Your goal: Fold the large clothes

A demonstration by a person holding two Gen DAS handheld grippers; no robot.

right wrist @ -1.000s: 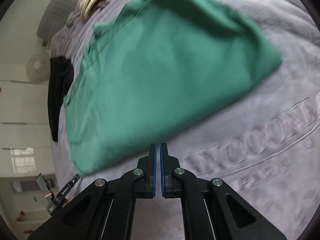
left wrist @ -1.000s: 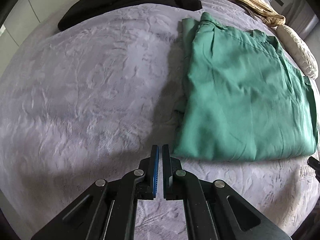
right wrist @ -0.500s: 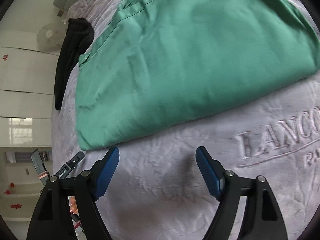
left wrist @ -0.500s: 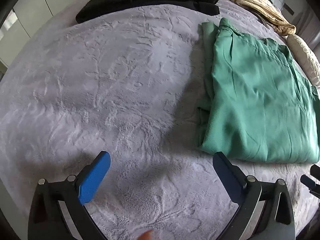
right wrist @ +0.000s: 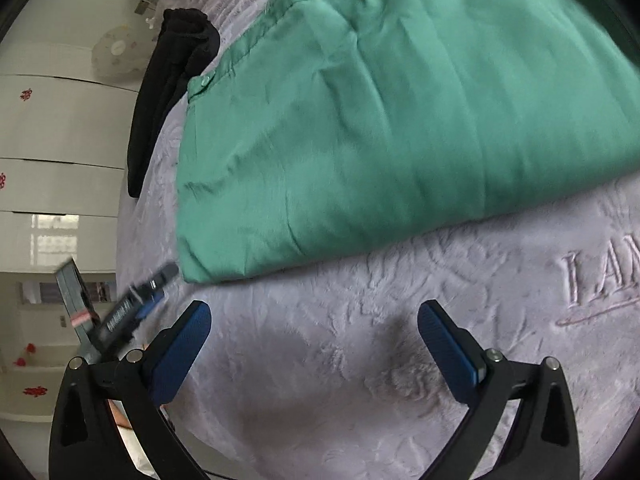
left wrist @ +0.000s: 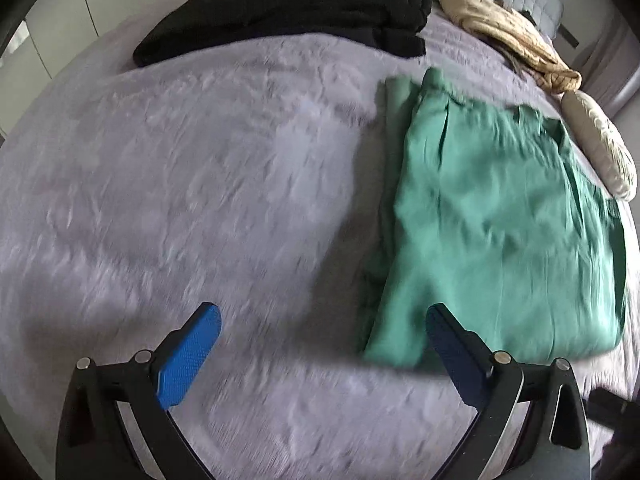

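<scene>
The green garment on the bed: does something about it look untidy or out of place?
Mostly it is neat. The green garment lies folded flat on the grey blanket. Only its left edge looks untidy: a lower layer sticks out past the top fold instead of lining up. Both grippers are off it, the right one's jaws opening with nothing between them.

Green garment cut off at right wrist view's top-right edge
</scene>
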